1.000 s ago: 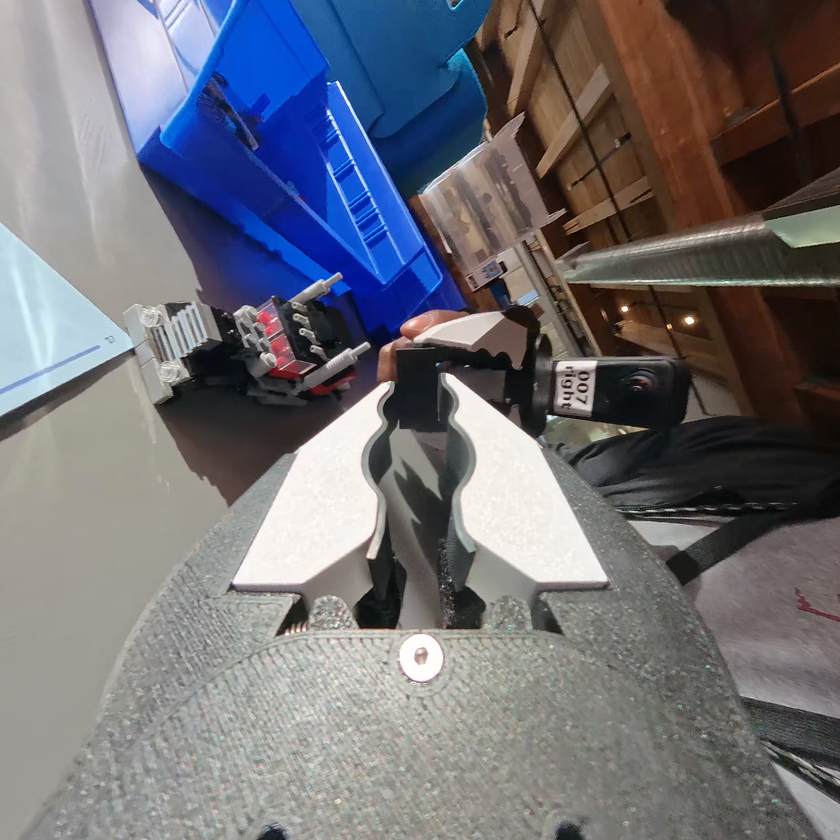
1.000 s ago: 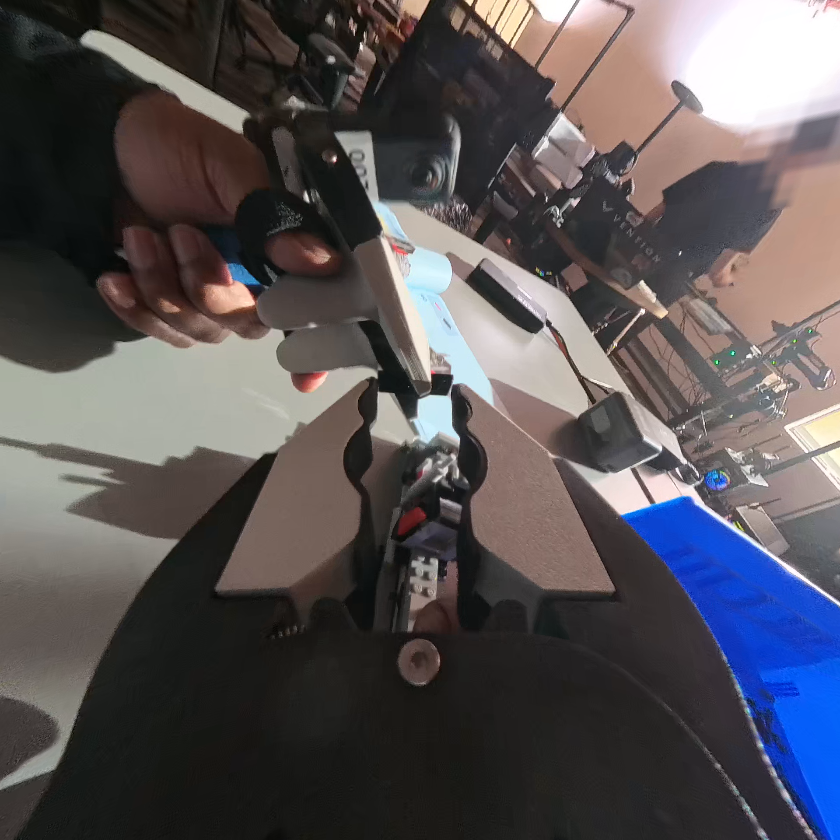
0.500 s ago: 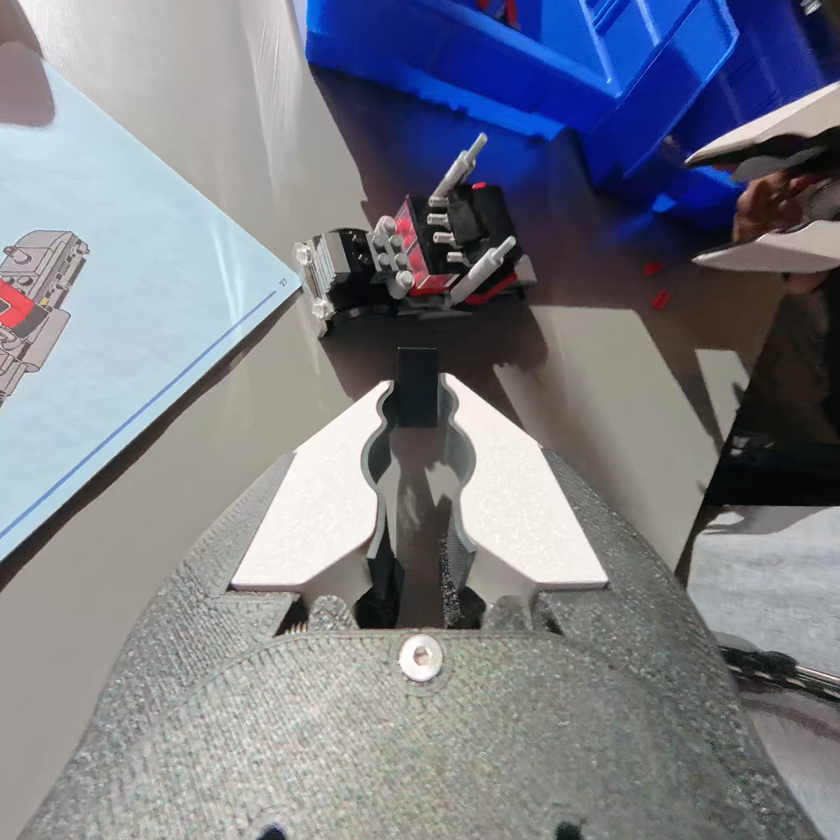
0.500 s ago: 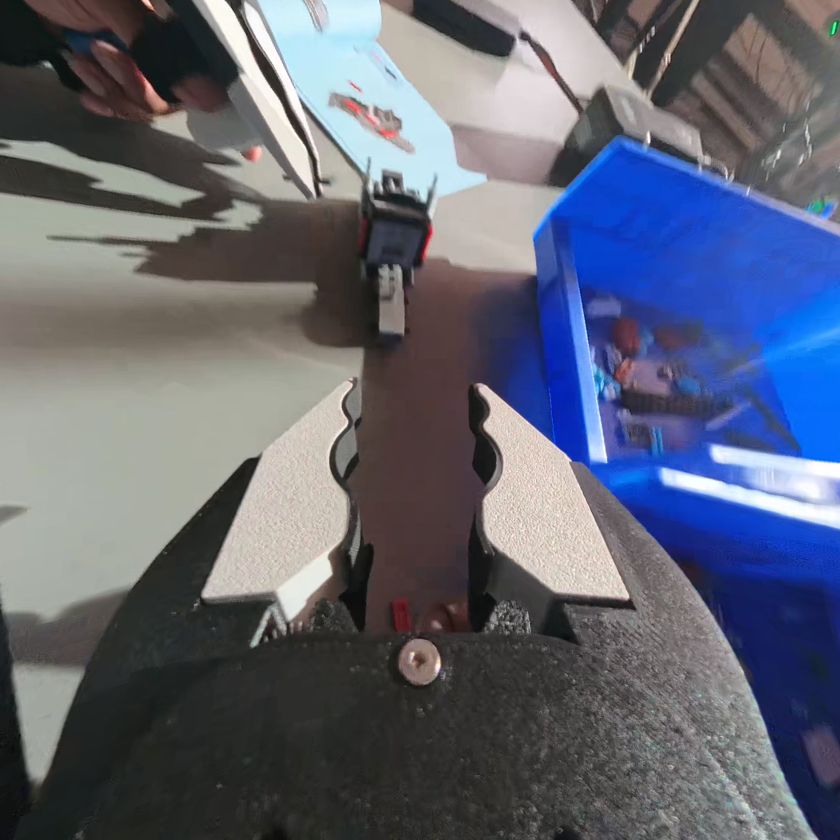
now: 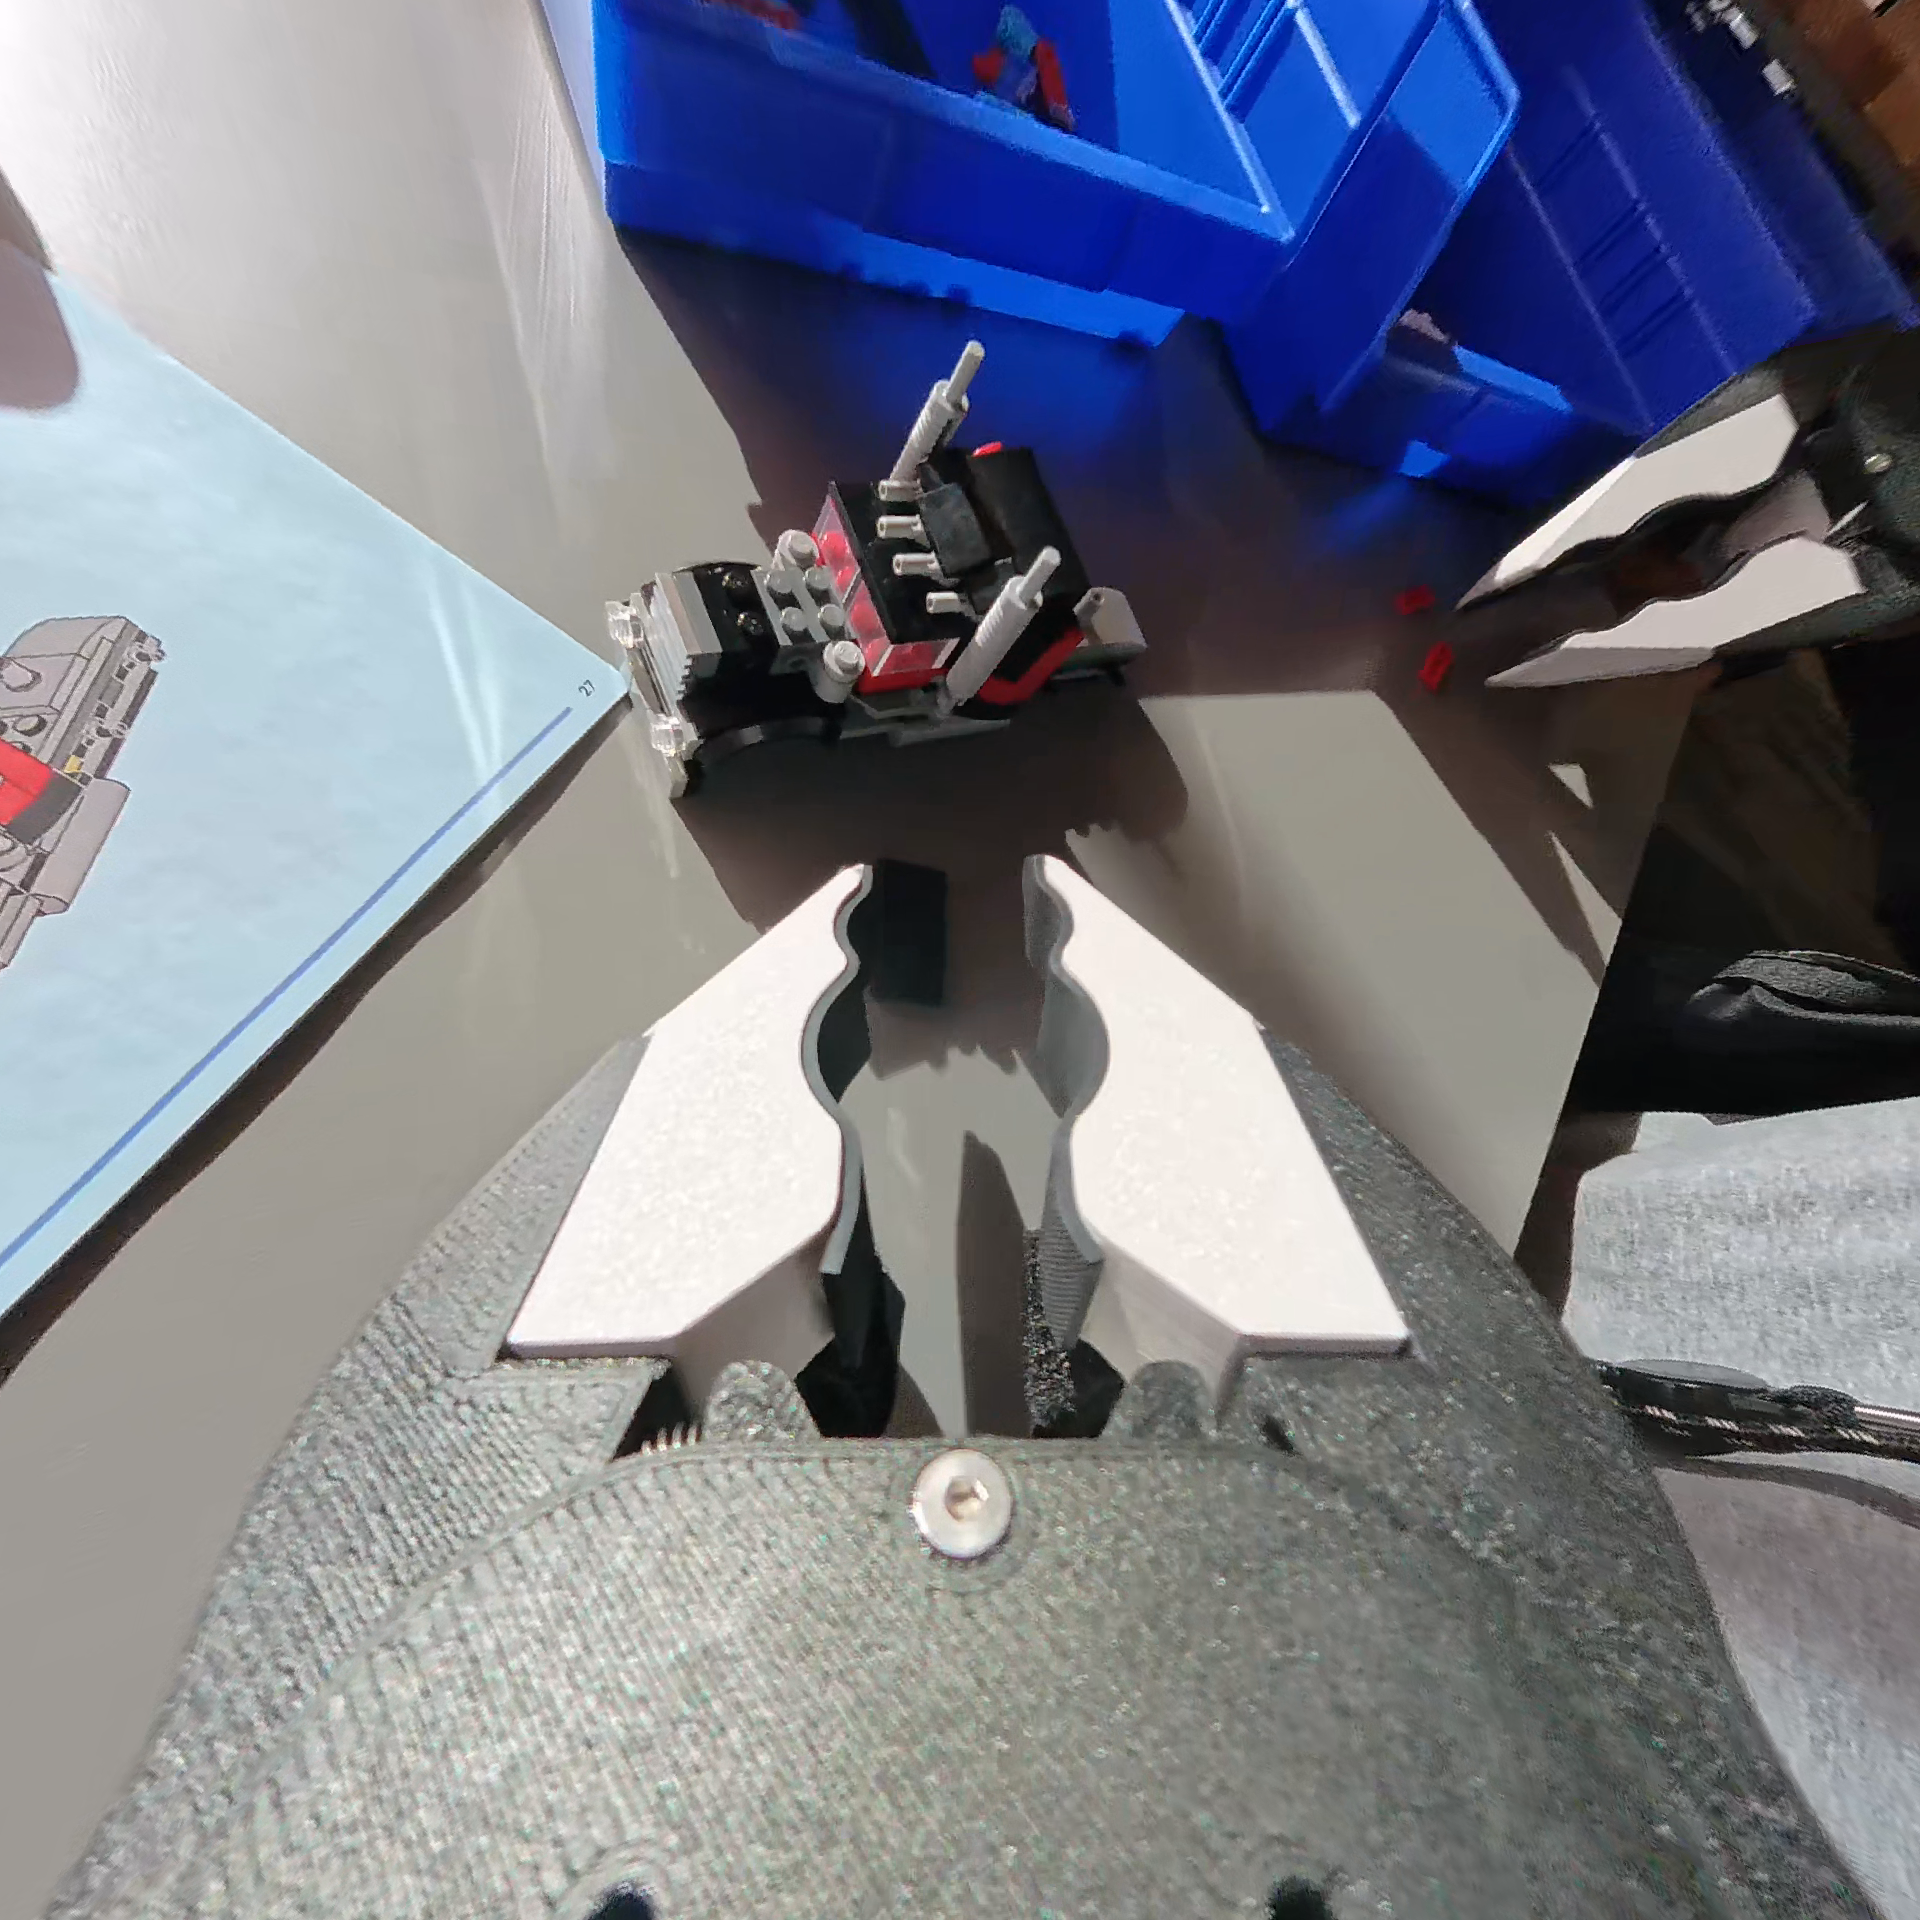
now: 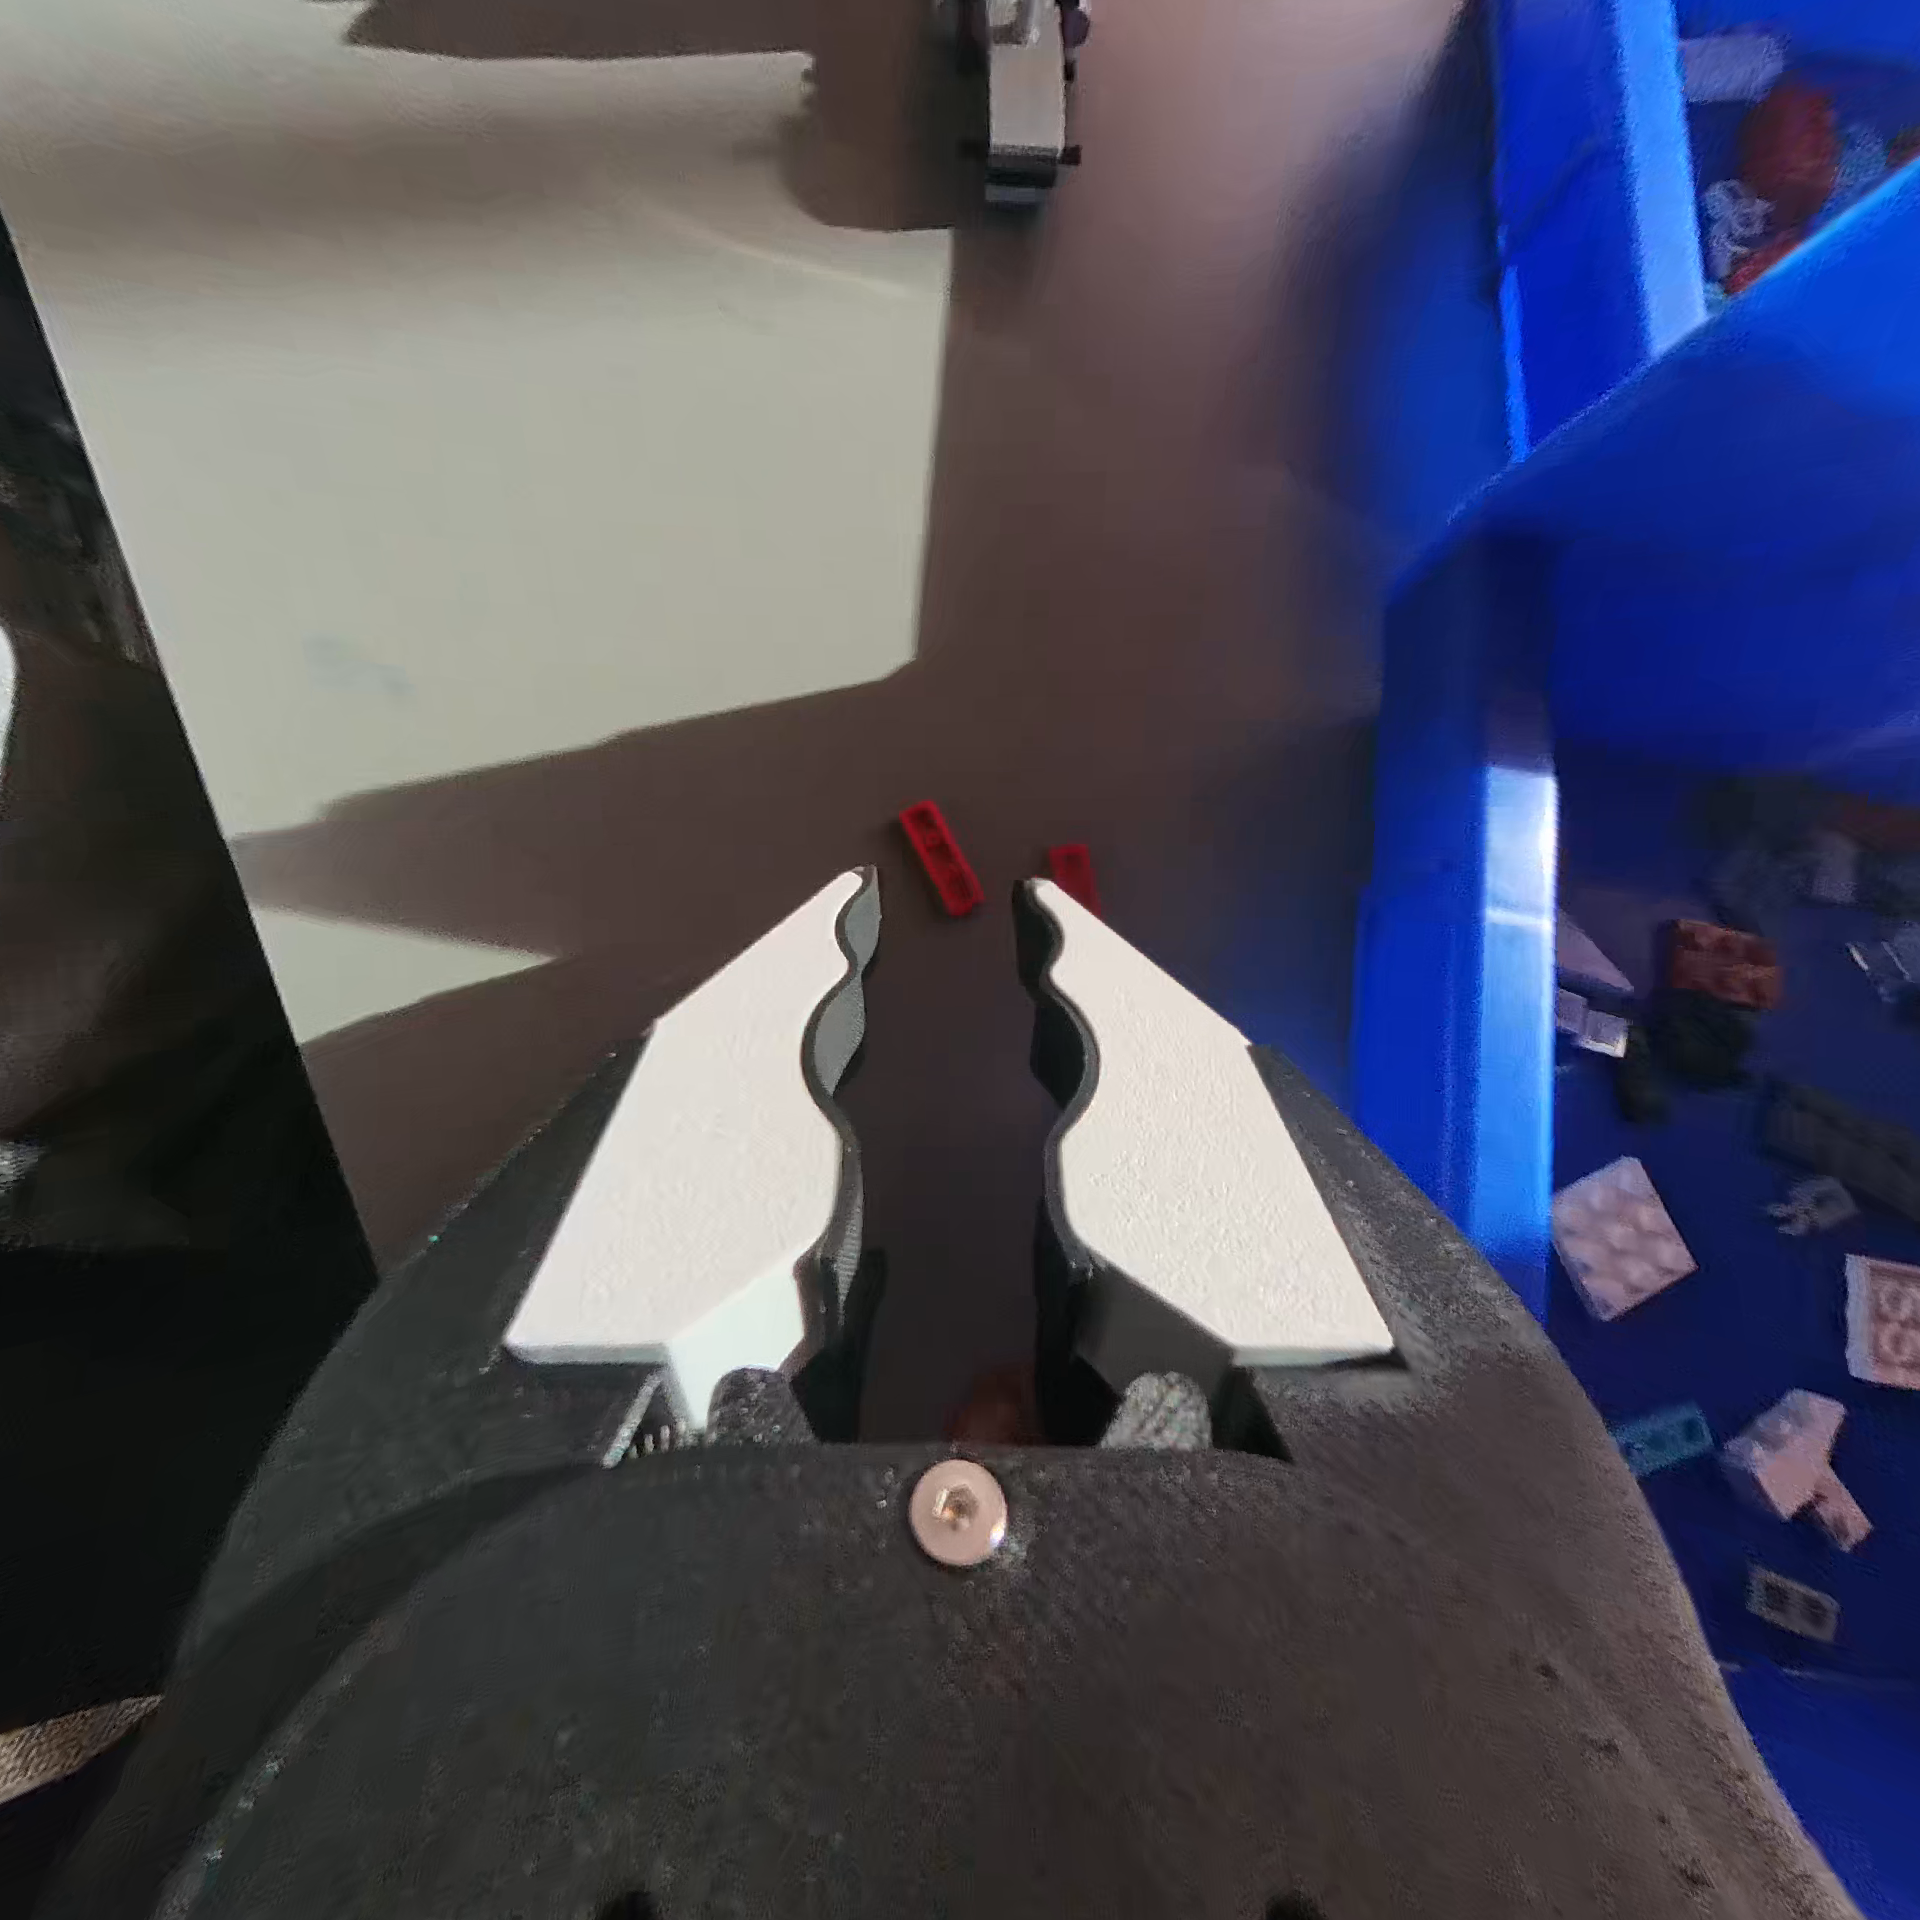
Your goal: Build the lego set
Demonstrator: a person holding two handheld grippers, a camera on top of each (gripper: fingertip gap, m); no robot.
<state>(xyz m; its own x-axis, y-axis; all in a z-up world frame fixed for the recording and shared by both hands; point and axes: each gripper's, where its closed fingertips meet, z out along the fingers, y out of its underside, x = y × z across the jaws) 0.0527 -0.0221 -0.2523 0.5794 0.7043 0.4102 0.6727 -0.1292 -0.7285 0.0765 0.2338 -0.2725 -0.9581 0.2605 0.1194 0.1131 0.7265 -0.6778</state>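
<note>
The left gripper is being held parted, a black brick lying against its left finger. Beyond it, the lego truck is resting on the table, beside the instruction sheet. The right gripper is being kept spread, empty, over two red plates; blue bins are crowding its right.

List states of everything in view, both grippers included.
left gripper: jaws open, nothing clamped
black brick: between the left jaws, loose
right gripper: jaws open, empty
lego truck: part-built, on table, untouched
red plates: two, loose on table
blue bin: open, holds loose pieces
instruction booklet: open, flat
</note>
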